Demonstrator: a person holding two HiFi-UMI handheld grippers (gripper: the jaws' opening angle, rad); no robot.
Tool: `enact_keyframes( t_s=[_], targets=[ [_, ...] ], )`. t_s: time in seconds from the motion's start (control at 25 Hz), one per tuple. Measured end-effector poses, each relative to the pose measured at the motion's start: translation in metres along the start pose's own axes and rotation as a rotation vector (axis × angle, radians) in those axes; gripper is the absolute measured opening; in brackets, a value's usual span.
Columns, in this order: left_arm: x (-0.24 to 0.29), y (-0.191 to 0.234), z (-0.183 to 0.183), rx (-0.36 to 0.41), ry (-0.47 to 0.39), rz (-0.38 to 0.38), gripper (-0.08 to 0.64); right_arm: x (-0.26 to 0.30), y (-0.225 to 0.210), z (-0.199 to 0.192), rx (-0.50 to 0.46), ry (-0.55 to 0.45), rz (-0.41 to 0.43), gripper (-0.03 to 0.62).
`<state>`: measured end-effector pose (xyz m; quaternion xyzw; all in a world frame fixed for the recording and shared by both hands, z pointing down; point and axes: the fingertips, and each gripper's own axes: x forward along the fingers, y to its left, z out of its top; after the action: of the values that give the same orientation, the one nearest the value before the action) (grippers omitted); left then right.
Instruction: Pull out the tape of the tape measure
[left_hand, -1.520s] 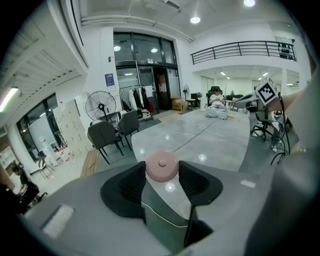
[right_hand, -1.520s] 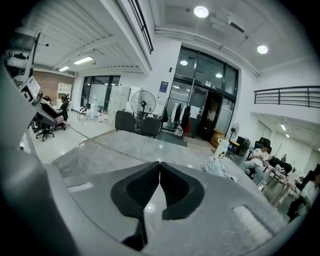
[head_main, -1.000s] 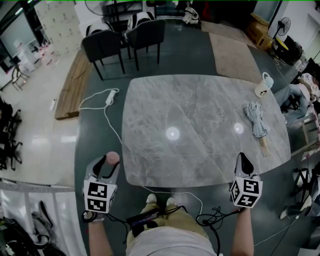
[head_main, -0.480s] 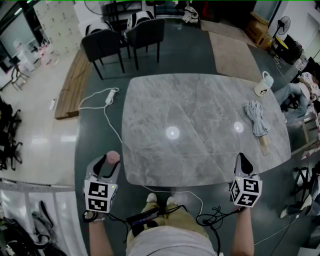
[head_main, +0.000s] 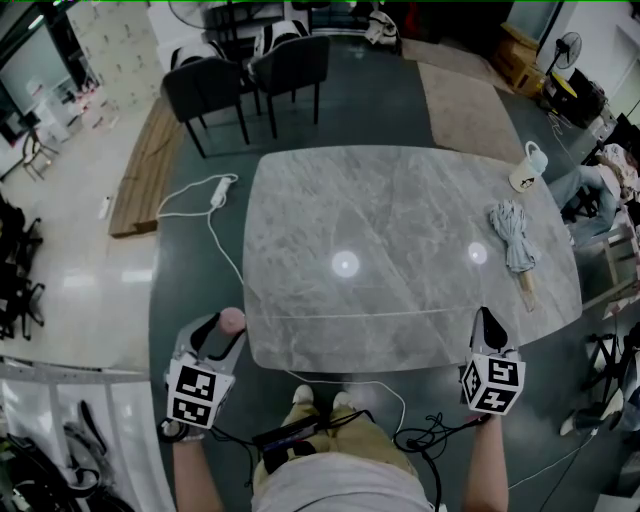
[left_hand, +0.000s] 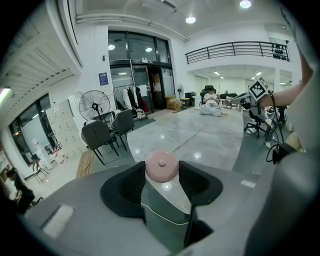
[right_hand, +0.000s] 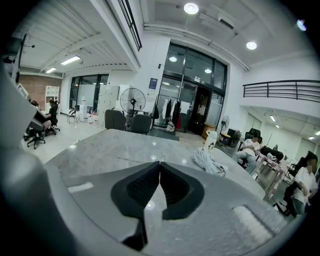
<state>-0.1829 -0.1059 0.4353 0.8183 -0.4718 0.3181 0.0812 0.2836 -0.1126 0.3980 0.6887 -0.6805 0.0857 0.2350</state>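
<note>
A small round pink tape measure (left_hand: 161, 164) sits between the pads of my left gripper (left_hand: 162, 171), which is shut on it. In the head view this gripper (head_main: 222, 332) hovers off the near left corner of the grey marble table (head_main: 400, 210), with the pink tape measure (head_main: 232, 319) at its tips. No tape shows outside the case. My right gripper (head_main: 487, 322) hangs at the table's near right edge, its jaws shut with nothing between them. The right gripper view shows that right gripper (right_hand: 159, 165) with its tips touching.
A folded grey umbrella (head_main: 513, 240) and a white mug (head_main: 527, 170) lie on the table's right side. Dark chairs (head_main: 250, 80) stand beyond the far edge. A white power strip (head_main: 222, 192) with its cable lies on the floor at the left.
My left gripper has rolled a little and shifted slightly right with the pink tape measure still in it. The right gripper has not moved.
</note>
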Motion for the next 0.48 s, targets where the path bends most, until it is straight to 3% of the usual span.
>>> enact_keyframes(
  t_s=[0.48],
  targets=[
    [0.022,-0.030,-0.013,0.022,0.043,-0.099,0.230,0.007,0.013,-0.019,-0.012,0.052,0.045,0.008]
  ],
)
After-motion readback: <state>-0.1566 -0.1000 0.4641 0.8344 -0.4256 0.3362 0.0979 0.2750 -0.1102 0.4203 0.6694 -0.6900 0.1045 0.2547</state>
